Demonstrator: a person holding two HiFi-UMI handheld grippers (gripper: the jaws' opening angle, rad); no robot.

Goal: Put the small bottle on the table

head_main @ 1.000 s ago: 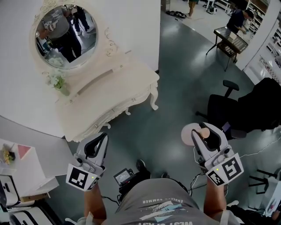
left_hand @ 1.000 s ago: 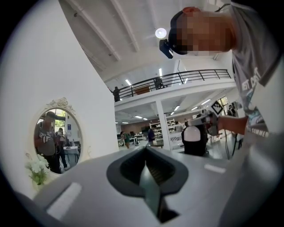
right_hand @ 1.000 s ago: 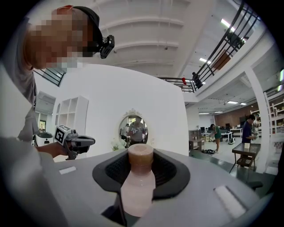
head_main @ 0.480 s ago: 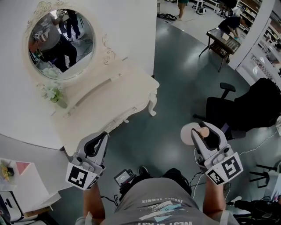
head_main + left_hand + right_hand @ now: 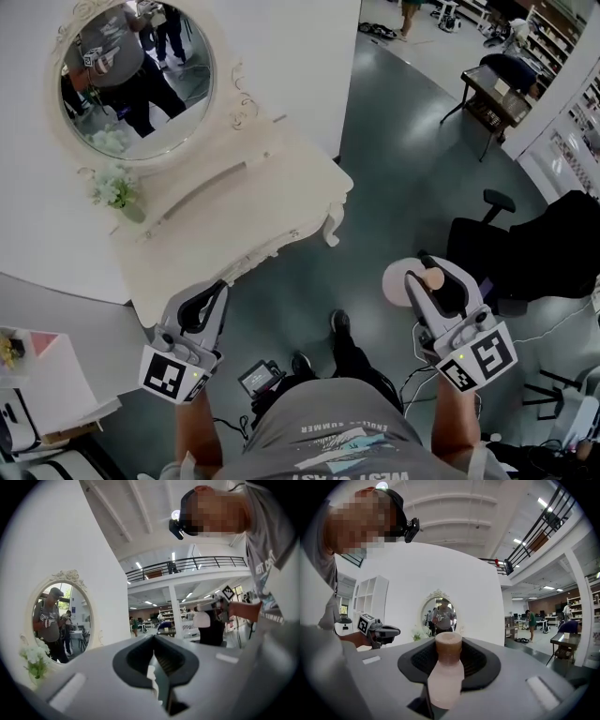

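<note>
Grey-green floor (image 5: 394, 159) fills most of the head view, w/ a white wall (image 5: 281, 47) upper left. Against that wall stands the cream counter (image 5: 239, 202), a dressing-table type w/ curved legs, and nothing on its front part. A black office chair (image 5: 520, 248) is on the right, well apart from the counter. An oval mirror (image 5: 136, 80) in an ornate white frame hangs above the counter's back edge; it reflects a person in a grey shirt. The wearer's own grey shirt (image 5: 352, 441) is at bottom centre, w/ both forearms reaching fwd.

The left gripper (image 5: 154, 660) is held level near the counter's front corner. Its fingers (image 5: 133, 658) are brought together w/ nothing btwn them. The right gripper (image 5: 437, 277) is out over open floor, btwn counter and chair. Its fingers (image 5: 480, 660) stand partly apart and are clamped on the small bottle (image 5: 446, 677).

White flowers (image 5: 114, 190) in a little vase sit at the counter's back left, below the mirror.

The small bottle is pale pink w/ a brownish cap and stands upright in the right gripper view, neck up btwn the pads. It's off the counter, carried over the floor to the counter's right.
</note>
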